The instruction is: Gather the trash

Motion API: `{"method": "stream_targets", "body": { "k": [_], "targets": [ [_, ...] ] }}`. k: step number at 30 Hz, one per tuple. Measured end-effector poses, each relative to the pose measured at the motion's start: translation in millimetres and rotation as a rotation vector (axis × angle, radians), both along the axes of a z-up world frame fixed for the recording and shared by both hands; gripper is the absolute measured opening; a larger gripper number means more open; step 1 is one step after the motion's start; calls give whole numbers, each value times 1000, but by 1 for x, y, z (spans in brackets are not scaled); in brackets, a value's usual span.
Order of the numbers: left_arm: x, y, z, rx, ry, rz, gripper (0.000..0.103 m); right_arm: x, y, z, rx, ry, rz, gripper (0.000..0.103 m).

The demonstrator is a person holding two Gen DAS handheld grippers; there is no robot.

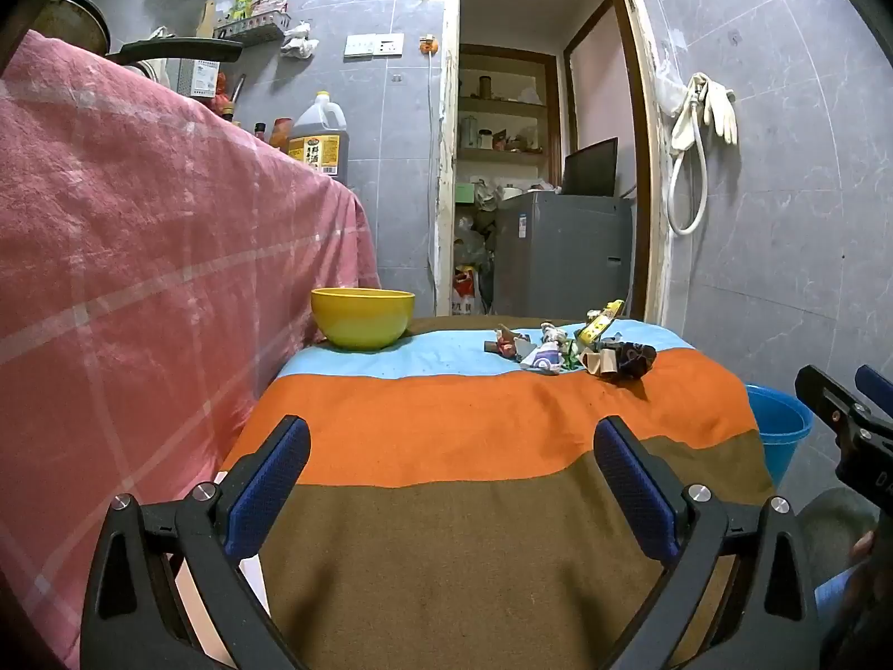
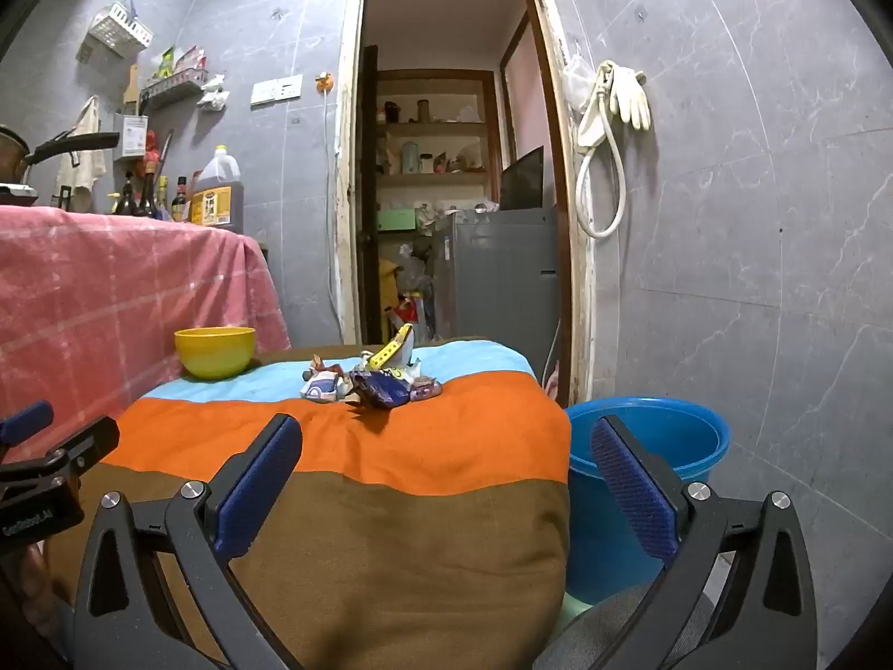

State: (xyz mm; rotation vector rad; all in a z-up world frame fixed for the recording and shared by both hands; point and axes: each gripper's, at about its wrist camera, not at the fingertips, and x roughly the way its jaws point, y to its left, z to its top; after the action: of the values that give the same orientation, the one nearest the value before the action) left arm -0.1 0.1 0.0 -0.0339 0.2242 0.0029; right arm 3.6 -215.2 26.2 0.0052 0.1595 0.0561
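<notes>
Left wrist view: left claw (image 1: 452, 480) gaping, empty, over near brown edge of bench (image 1: 474, 558). Trash pile (image 1: 569, 349) lies ahead-right near far right corner.

Right wrist view: right claw (image 2: 446, 480) gaping, empty; trash pile (image 2: 368, 379) ahead-left; blue bucket (image 2: 686, 441) beside right edge.

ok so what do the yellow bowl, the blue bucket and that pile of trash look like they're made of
Yellow bowl: probably plastic, judging by its uniform colour and soft satin sheen, though glazed ceramic is possible.
Blue bucket: plastic, with a thin moulded rim and smooth, slightly glossy wall.
Trash pile: crumpled printed wrappers, likely plastic film or foil, perhaps some paper; sharp creases and bright print show.
</notes>
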Motion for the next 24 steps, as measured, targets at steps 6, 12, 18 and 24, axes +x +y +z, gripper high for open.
{"method": "stream_targets", "body": {
  "k": [6, 12, 18, 24],
  "targets": [
    [0, 0, 0, 2, 1, -1, 100, 0, -1, 0, 0, 0, 0, 103],
    [0, 0, 0, 4, 3, -3, 100, 0, 0, 0, -1, 2, 0, 103],
    [2, -1, -3, 6, 7, -6, 100, 0, -1, 0, 1, 1, 0, 103],
    [3, -1, -3, 7, 8, -6, 100, 0, -1, 0, 2, 1, 0, 103]
  ]
}}
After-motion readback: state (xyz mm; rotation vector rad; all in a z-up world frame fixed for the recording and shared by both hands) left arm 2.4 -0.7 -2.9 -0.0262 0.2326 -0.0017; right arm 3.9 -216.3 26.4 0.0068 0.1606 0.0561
